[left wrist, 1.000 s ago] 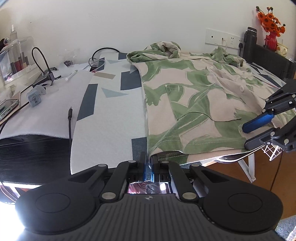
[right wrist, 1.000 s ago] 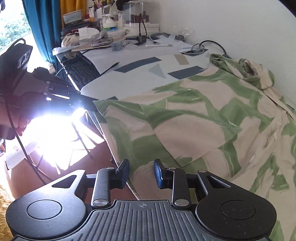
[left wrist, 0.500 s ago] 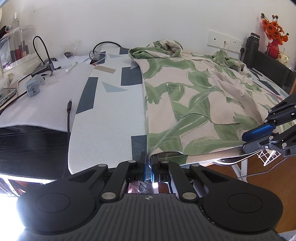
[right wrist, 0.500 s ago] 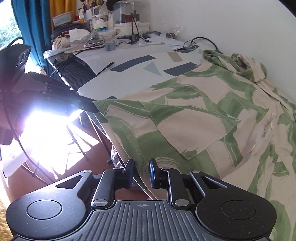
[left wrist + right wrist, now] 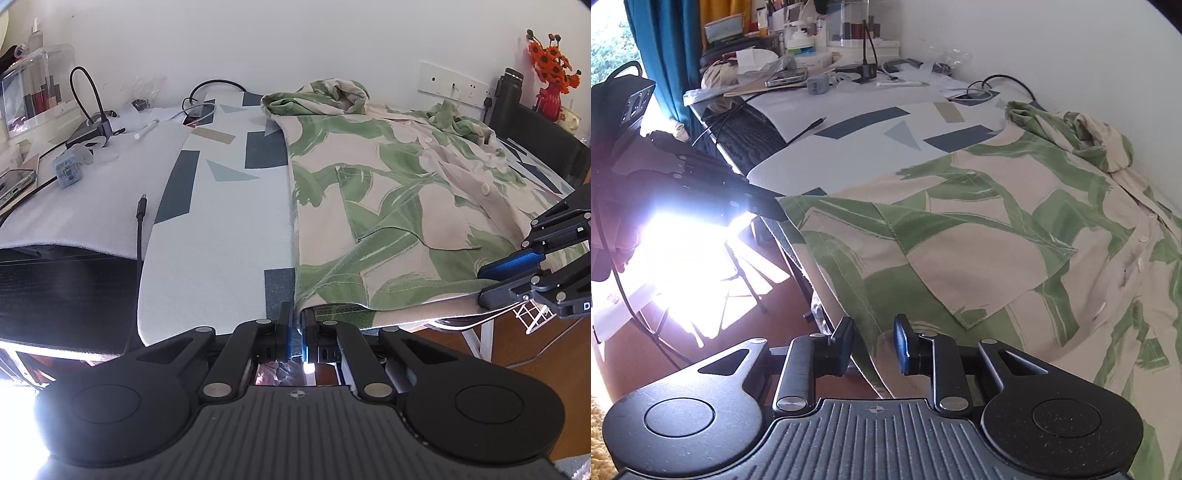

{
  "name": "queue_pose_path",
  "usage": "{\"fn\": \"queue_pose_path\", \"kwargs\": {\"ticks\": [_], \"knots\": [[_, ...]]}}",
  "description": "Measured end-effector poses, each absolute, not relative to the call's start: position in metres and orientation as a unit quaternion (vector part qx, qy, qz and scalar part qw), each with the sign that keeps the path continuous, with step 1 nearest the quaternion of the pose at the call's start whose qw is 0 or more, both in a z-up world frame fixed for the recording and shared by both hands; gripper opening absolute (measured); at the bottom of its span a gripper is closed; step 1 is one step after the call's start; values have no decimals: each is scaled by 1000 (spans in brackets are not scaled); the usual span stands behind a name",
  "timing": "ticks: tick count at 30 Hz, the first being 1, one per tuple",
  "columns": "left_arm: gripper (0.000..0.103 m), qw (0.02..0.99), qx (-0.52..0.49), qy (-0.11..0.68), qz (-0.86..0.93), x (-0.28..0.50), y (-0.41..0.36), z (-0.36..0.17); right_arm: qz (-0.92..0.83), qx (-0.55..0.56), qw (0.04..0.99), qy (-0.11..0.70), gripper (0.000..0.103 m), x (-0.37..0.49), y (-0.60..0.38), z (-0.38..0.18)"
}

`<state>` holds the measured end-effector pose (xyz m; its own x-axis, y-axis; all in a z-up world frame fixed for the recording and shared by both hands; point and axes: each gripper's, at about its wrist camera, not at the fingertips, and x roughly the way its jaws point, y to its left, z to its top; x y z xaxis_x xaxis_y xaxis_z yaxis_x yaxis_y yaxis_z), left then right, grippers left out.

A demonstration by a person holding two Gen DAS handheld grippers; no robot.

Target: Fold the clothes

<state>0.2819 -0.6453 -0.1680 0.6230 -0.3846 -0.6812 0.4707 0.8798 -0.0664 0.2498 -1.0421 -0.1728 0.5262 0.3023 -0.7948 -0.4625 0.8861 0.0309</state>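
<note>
- the leaf-print shirt (image 5: 388,206) lies flat on the bench (image 5: 221,221), collar toward the wall, hem hanging off the near edge.
- left gripper (image 5: 295,328) is clenched on the hem's left corner.
- right gripper (image 5: 873,341) is parted, straddling the hem further right, nothing pinched yet.

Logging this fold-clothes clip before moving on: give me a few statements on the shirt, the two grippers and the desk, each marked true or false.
1. The left gripper is shut on the shirt hem corner. True.
2. The right gripper is clamped shut. False: its fingers are apart, straddling the hanging hem.
3. The shirt is plain blue. False: beige with green leaves.
4. A loose black cable lies left of the shirt. True.
</note>
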Motion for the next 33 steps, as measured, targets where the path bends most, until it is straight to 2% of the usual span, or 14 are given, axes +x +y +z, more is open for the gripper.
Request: {"fn": "queue_pose_path", "kwargs": {"ticks": [2, 4, 11, 19, 21, 23, 24, 27, 29, 31, 33], "knots": [[5, 899, 60, 362, -237, 281, -645, -168, 221, -85, 870, 433, 4, 250, -1046, -169], [5, 900, 64, 360, -236, 280, -646, -167, 225, -80, 875, 422, 2, 249, -1053, -161], [5, 895, 82, 360, -248, 268, -644, -168, 265, -89, 872, 401, 1, 234, -1069, -126], [5, 892, 74, 378, -237, 264, -632, -174, 255, -117, 841, 463, 2, 229, -1065, -160], [5, 893, 61, 382, -231, 266, -628, -170, 255, -109, 839, 469, 4, 227, -1065, -161], [5, 894, 46, 384, -225, 267, -623, -165, 253, -104, 840, 468, 23, 224, -1065, -160], [6, 897, 40, 381, -223, 268, -621, -161, 251, -97, 845, 463, 26, 222, -1067, -157], [22, 903, 36, 369, -216, 270, -624, -145, 236, -64, 861, 446, 29, 217, -1077, -145], [58, 904, 35, 361, -226, 273, -634, -137, 212, -29, 876, 432, 31, 215, -1091, -135], [73, 903, 34, 353, -241, 276, -645, -129, 182, 7, 890, 418, 33, 212, -1108, -125], [78, 899, 41, 347, -266, 278, -665, -123, 138, 37, 901, 409, 34, 206, -1130, -120]]}}
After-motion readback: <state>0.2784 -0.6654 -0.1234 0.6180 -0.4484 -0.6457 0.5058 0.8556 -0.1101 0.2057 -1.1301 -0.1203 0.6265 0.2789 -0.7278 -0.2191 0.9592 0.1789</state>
